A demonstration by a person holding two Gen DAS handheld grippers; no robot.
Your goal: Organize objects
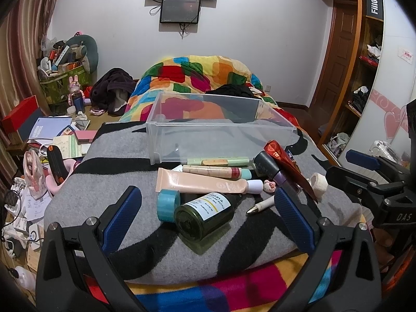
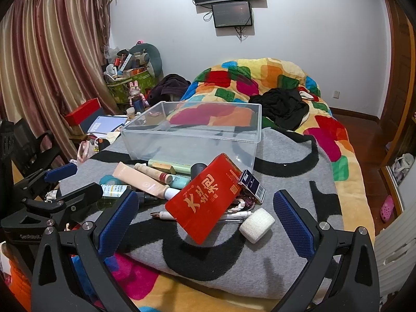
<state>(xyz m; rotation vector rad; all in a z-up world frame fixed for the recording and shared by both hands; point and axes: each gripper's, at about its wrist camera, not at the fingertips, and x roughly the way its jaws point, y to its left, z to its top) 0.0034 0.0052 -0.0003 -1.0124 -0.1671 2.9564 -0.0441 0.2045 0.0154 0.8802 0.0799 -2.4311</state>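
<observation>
Through the left wrist view, my left tool (image 1: 205, 208) hung released, its blue ribbed pads spread wide, holding nothing. Directly between them and just ahead lay the dark green glass bottle (image 1: 205, 217) on its side, round base toward me, its long axis running away and to the right, white label up. A pale blue tape roll (image 1: 168, 205) touched it on the left pad's side; beyond lay a soft peach tube (image 1: 202, 182), then slimmer tubes against the clear plastic bin (image 1: 208, 130), which I judged empty. Everything sat on a fuzzy grey-and-black blanket (image 1: 104, 176) over the bed. I judged the left tool nearer the bottle, so the grasp would close across its round body. Through the right wrist view, my right tool (image 2: 205, 215) was equally slack and empty. Between its pads, just ahead, a glossy red carton (image 2: 205, 202) leaned tilted on the pile, long axis slanting away to the right, with a white gauze roll (image 2: 257, 225) just beside its near corner toward the right pad and a white pen (image 2: 166, 215) poking out on the left.
</observation>
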